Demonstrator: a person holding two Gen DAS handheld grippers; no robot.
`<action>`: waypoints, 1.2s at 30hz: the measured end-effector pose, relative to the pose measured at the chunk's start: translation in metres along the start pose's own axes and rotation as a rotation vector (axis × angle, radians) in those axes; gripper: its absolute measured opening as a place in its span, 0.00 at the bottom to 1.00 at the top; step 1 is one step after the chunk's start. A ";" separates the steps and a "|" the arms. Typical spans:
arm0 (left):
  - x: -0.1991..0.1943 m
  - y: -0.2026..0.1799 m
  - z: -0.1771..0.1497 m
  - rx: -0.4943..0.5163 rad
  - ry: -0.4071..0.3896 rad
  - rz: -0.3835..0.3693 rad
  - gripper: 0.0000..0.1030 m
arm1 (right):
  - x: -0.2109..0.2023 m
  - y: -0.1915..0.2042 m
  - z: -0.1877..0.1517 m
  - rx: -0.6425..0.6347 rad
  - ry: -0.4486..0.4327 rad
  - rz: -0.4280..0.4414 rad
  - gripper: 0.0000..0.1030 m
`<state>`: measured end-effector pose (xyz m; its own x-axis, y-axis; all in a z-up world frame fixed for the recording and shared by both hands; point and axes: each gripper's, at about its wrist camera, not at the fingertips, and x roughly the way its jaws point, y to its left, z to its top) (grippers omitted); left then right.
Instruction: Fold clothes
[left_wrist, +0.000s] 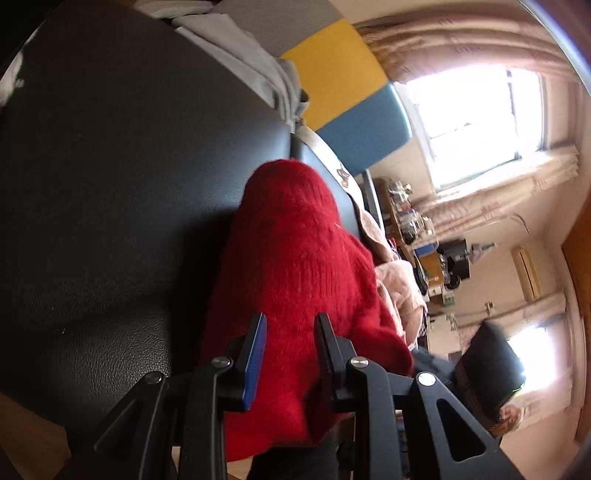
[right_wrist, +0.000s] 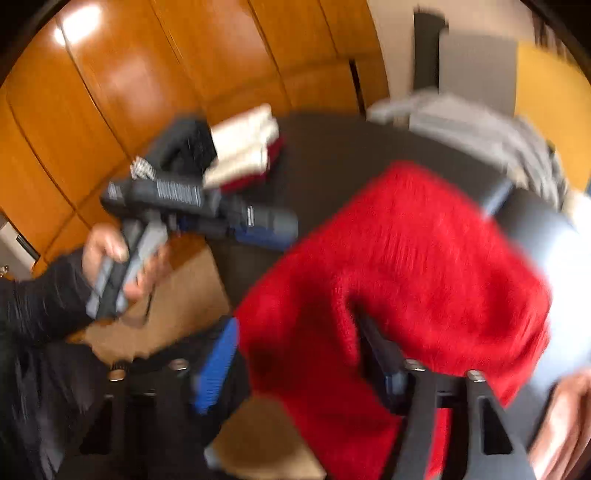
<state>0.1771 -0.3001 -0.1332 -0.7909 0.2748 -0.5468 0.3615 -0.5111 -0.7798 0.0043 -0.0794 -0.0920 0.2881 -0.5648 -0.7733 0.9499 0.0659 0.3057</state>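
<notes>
Between the fingers of our left claw sits a bunched fold of the red sweater, pinched fast, the rest draped ahead over the black desk. Rightward, our right claw stands spread around more of that knit; whether its pads bite we cannot tell through the blur. We judge the unheld side could slide off the desk edge, dragging the fold crooked.

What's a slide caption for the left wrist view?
Left claw gripping a red knit sweater over a black leather surface.
</notes>
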 end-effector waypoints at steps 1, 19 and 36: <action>0.002 -0.001 -0.002 0.023 0.005 -0.006 0.25 | 0.001 -0.005 -0.019 0.043 0.019 -0.005 0.63; 0.028 -0.035 -0.027 0.190 0.075 -0.040 0.27 | -0.048 -0.090 -0.054 0.560 -0.372 -0.009 0.79; 0.030 -0.059 -0.027 0.296 0.065 -0.079 0.30 | -0.043 -0.099 -0.074 0.701 -0.315 -0.343 0.11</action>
<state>0.1456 -0.2395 -0.1120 -0.7744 0.3699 -0.5134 0.1325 -0.6986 -0.7032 -0.0933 -0.0013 -0.1301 -0.1488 -0.6704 -0.7269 0.6529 -0.6187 0.4369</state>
